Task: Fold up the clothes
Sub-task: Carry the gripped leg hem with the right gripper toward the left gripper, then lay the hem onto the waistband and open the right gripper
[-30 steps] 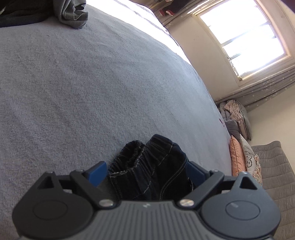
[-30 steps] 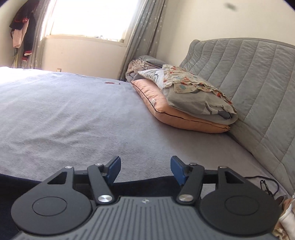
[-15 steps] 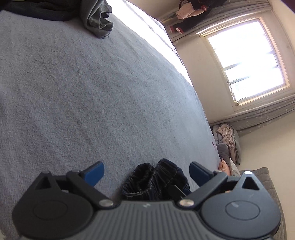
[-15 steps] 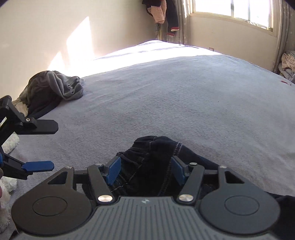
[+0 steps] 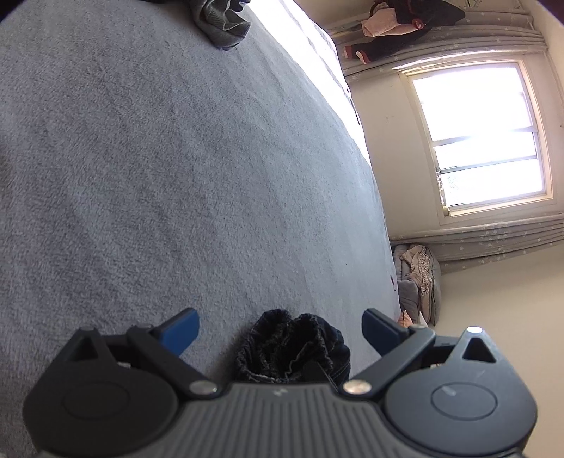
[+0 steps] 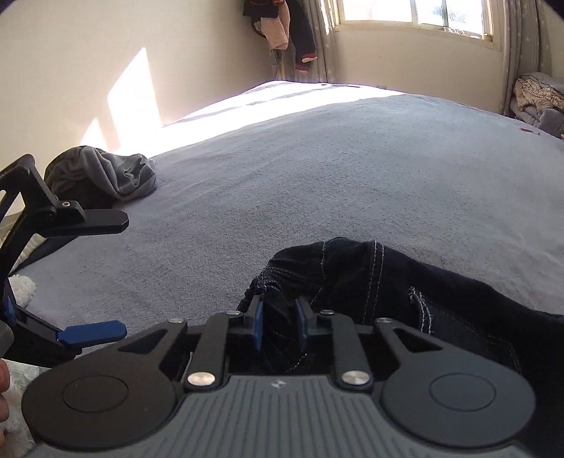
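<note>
- We hold the right gripper (image 6: 278, 322) low over the near edge of the bed (image 6: 317, 169); its jaws are closing, with a bunched fold of the dark jeans (image 6: 370, 278) between the blue pads (image 6: 258, 326); the pads already press on the denim from both sides
- The jeans lie at the near edge of the grey bed cover; their gathered waistband rises in a hump just ahead of our right gripper, and the rest of the cloth trails off to the right edge of that view, white stitching showing along the seams
- Our left gripper (image 5: 280, 329) stands with its jaws spread wide; the same bunch of jeans (image 5: 292, 347) sits between the blue fingertips (image 5: 179, 331) but touches neither of them; in the right wrist view this gripper (image 6: 102, 278) shows at the left edge, one finger above the other, clear of the cloth
- A crumpled grey garment (image 6: 102, 172) lies near the far left corner of the bed, well apart from the jeans
- Beyond the far edge we see a bright window (image 5: 483, 137), clothes hanging (image 6: 282, 31) in the corner beside the curtain, and a heap of bedding (image 6: 535, 102) at the right
</note>
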`<state>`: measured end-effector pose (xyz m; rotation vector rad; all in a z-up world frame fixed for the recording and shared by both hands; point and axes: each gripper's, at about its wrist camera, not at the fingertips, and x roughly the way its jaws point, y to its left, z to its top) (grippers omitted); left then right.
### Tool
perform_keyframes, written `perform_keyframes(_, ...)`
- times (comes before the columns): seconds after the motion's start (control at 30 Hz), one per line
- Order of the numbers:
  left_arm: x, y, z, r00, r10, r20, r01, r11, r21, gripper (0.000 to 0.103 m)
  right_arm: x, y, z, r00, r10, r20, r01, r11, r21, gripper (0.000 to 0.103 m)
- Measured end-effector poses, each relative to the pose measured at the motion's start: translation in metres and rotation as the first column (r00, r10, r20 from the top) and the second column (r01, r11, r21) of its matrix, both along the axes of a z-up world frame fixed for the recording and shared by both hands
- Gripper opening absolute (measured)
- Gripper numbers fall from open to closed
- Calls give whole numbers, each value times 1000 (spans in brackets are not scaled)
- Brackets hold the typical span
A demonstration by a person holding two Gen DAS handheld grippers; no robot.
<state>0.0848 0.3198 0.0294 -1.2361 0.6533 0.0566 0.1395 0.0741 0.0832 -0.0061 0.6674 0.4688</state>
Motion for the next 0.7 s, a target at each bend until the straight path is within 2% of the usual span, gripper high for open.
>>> perform_keyframes(0.07, 0, -1, 1, 1000, -2, 7, 2, 1000, -1, 99, -5, 0, 1, 1000, -14, 23, 14, 1000, 0, 20)
perform_keyframes(0.13, 2, -3, 1, 1000, -7, 8, 7, 1000, -7, 99, 2, 4, -1, 999, -45, 18, 46, 997, -53, 27)
perform_keyframes(0.17, 2, -4, 0, 1000, -10, 7, 10, 1000, -10, 99, 7, 9, -3, 999, -51, 6, 51, 995, -87, 43)
perform_keyframes(0.2, 2, -3, 0, 1000, -9, 7, 9, 1000, -17, 99, 9, 17, -4, 999, -41, 3, 41, 990, -131, 54)
perform_keyframes(0.33, 0, 2, -5, 1000, 14, 5, -14, 999, -48, 99, 11, 56, -8, 999, 27, 23, -18, 943, -333, 56)
perform_keyframes(0.4, -1, 4, -5, 1000, 19, 5, -19, 998, -55, 99, 19, 66, -17, 999, 30, 12, -22, 915, -403, 52)
perform_keyframes(0.43, -1, 5, -5, 1000, 20, 6, -20, 998, -59, 99, 21, 66, -20, 1000, 17, 2, -15, 915, -403, 51)
perform_keyframes(0.57, -2, 7, -6, 1000, 24, 12, -23, 996, -84, 99, 14, 42, -26, 1000, -15, -6, 13, 962, -271, 42)
perform_keyframes(0.7, -4, 7, -6, 1000, 20, 19, -18, 995, -101, 99, 7, 14, -25, 998, -64, 1, 64, 993, -100, 20)
